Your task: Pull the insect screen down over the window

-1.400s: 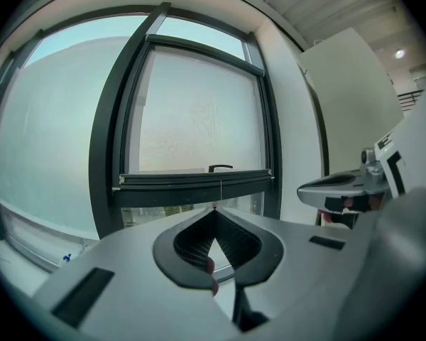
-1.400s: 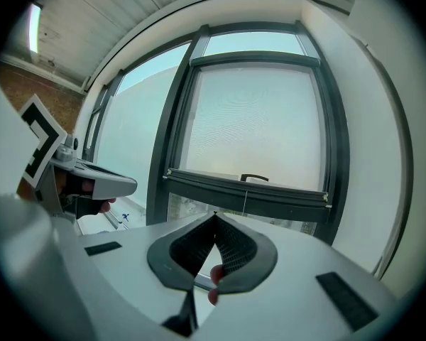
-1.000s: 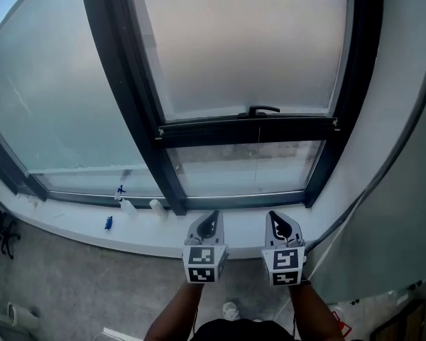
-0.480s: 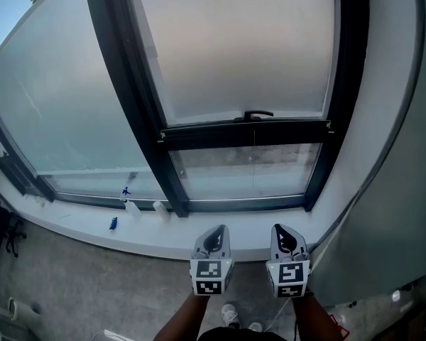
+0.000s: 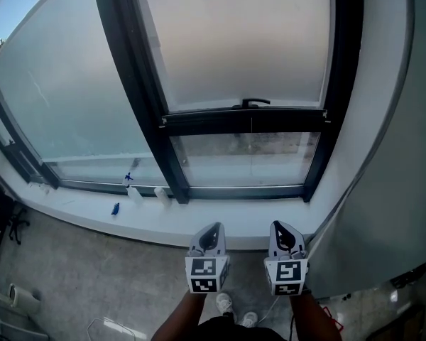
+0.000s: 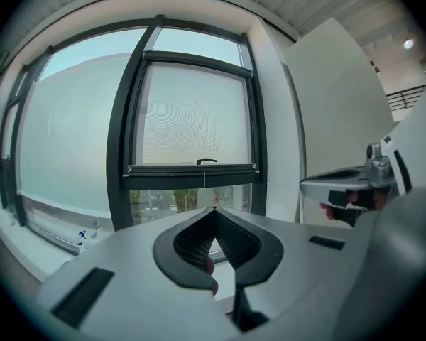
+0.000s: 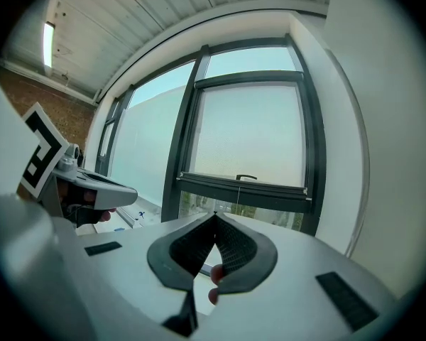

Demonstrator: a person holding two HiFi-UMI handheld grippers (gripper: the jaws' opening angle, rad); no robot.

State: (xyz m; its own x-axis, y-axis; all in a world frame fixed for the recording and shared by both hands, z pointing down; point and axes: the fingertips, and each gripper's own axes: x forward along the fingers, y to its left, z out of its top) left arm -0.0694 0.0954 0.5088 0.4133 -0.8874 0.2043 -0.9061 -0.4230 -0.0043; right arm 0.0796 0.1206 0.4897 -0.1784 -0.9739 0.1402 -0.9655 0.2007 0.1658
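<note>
Your left gripper [image 5: 212, 229] and right gripper [image 5: 281, 227] are both closed, holding nothing, near the sill's [image 5: 163, 226] front edge. The insect screen [image 5: 238, 41] covers the window's [image 5: 246, 159] upper part, and its bottom bar [image 5: 241, 121] sits above the lower edge.

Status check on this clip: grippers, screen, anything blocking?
Left gripper shut, empty; right gripper shut, empty; both short of the sill. Insect screen partly down, its bar above the lower pane. Path to the handle clear.

Two grippers: left gripper [image 5: 213, 229] and right gripper [image 5: 278, 227]. One insect screen [image 5: 234, 41] bearing one handle [image 5: 255, 103]. One sill [image 5: 227, 222] carrying one blue-topped bottle [image 5: 133, 190], one white bottle [image 5: 160, 194] and one blue object [image 5: 116, 208]. Two shoes [image 5: 224, 303].
</note>
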